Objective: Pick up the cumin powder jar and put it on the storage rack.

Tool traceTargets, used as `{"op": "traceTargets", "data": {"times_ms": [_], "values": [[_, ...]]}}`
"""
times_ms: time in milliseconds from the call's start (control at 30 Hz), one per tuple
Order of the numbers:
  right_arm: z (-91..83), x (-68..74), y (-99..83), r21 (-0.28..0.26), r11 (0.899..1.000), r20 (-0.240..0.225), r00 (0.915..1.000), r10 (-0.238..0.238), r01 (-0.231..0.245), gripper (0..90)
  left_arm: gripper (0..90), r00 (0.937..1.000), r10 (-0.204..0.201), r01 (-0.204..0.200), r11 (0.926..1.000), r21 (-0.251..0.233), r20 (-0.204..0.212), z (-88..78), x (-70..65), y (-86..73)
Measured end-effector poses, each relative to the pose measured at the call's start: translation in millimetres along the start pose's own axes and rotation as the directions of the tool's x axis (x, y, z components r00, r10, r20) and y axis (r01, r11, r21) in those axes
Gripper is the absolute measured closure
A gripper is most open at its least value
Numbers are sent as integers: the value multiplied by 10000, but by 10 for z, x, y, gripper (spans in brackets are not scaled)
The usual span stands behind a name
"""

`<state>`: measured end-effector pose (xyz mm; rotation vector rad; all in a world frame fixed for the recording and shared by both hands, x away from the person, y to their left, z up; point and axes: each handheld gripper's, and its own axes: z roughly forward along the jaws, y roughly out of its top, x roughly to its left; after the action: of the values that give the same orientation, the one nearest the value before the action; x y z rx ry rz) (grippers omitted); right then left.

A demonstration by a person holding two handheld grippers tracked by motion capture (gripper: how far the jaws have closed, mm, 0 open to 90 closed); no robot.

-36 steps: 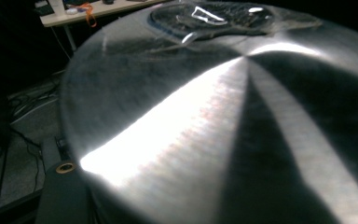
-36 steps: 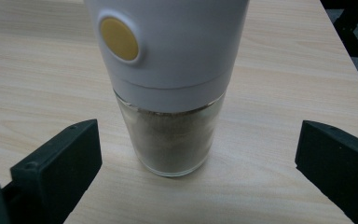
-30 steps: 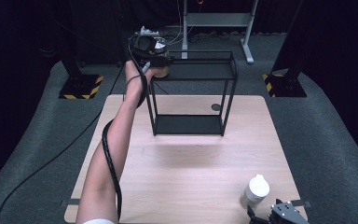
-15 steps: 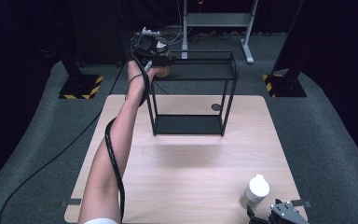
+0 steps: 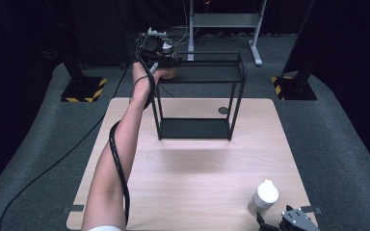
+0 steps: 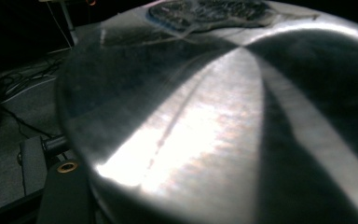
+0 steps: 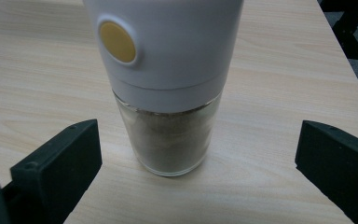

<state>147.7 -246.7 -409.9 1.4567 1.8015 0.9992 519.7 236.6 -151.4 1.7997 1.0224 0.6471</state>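
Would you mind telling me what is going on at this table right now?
A person works with two handheld grippers. The left gripper is shut on a metal can and holds it at the top shelf of the black wire rack. The right gripper waits open at the table's near edge, its fingers either side of a white-topped spice grinder, not touching it.

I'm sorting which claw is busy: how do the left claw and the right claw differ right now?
The left claw is raised at the top of the black metal wire shelf, shut on a shiny metal can; the right claw sits low over the light wooden table, open, its jaws apart either side of the white-capped glass spice grinder, not touching it.
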Motion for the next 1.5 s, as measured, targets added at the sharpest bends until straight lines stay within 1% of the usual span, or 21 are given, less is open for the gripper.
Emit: {"op": "traceTargets", "data": {"times_ms": [300, 367, 400, 433, 500, 533, 600, 700, 800, 867, 933, 1000, 1067, 1133, 1167, 1233, 1300, 1367, 1400, 1467, 1500], "values": [[12, 8, 7, 49, 10000, -45, 10000, -32, 32, 0, 306, 9998, 111, -111, 9999, -48, 143, -11, 20, -11], [12, 7, 8, 52, 10000, -63, 10000, -36, 36, 0, 303, 9996, 239, -239, 9997, -19, 123, -21, 17, -10], [12, 7, 8, 55, 10000, -62, 10000, -38, 39, 0, 284, 9994, 352, -352, 9994, 37, 74, -27, 4, -1], [13, 3, 6, 51, 10000, -65, 10000, -38, 38, 0, 228, 9988, 469, -470, 9988, 127, 101, -37, 6, 13], [13, 1, 5, 46, 10000, -56, 10000, -41, 42, 0, 115, 9980, 628, -628, 9980, 36, 19, -69, -21, -7], [12, 0, 3, 36, 10000, -61, 10000, -33, 33, 0, 81, 9977, 669, -669, 9978, 39, -82, -91, -39, -9], [12, 4, 3, 30, 10000, -52, 10000, -36, 36, 0, 38, 9974, 708, -709, 9975, -14, -136, -141, -54, -24], [15, 10, 4, 17, 10000, -67, 10000, -66, 66, 0, 0, 9955, 918, -919, 9958, -40, -247, -230, -89, -44], [13, 15, 7, 18, 10000, -80, 10000, -51, 51, 0, 0, 9923, 1231, -1234, 9922, -151, -163, -345, -103, -95], [10, 15, 7, 11, 10000, -82, 10000, -34, 34, 0, 0, 9889, 1464, -1468, 9890, -185, -244, -429, -150, -148], [10, 13, 5, 3, 10000, -79, 10000, -16, 16, 0, 0, 9860, 1649, -1654, 9860, -228, -235, -514, -189, -233], [8, 10, 4, 5, 10000, -64, 10000, -2, 2, 0, 0, 9806, 1930, -1936, 9810, -156, -339, -590, -238, -332], [5, 9, 3, -4, 10000, -53, 10000, 2, -2, 0, 0, 9786, 2039, -2042, 9789, -100, -293, -659, -250, -448], [4, 9, 3, -6, 10000, -47, 10000, 6, -6, 0, 0, 9781, 2071, -2072, 9783, -37, -211, -719, -253, -576], [5, 11, 2, -7, 10000, -40, 10000, 12, -12, 0, 0, 9766, 2142, -2142, 9768, 24, -207, -743, -264, -642], [12, 16, 2, 4, 10000, -38, 10000, 9, -9, 0, 0, 9741, 2253, -2249, 9742, 203, -179, -779, -285, -768], [21, 24, 3, 7, 10000, -58, 10000, -37, 37, 0, 0, 9743, 2252, -2249, 9740, 284, -80, -810, -293, -907], [25, 33, 7, 16, 10000, -89, 10000, -45, 45, 0, 0, 9714, 2373, -2365, 9705, 459, -109, -839, -326, -1045], [27, 37, 8, 17, 10000, -93, 9999, -69, 69, 0, 0, 9729, 2313, -2307, 9719, 461, -65, -852, -329, -1133], [29, 39, 7, 8, 10000, -98, 9999, -60, 60, 0, 0, 9750, 2224, -2221, 9727, 666, 41, -865, -339, -1300], [30, 39, 6, 4, 10000, -98, 9999, -48, 48, 0, 0, 9768, 2139, -2137, 9744, 703, 49, -867, -351, -1401]]}}
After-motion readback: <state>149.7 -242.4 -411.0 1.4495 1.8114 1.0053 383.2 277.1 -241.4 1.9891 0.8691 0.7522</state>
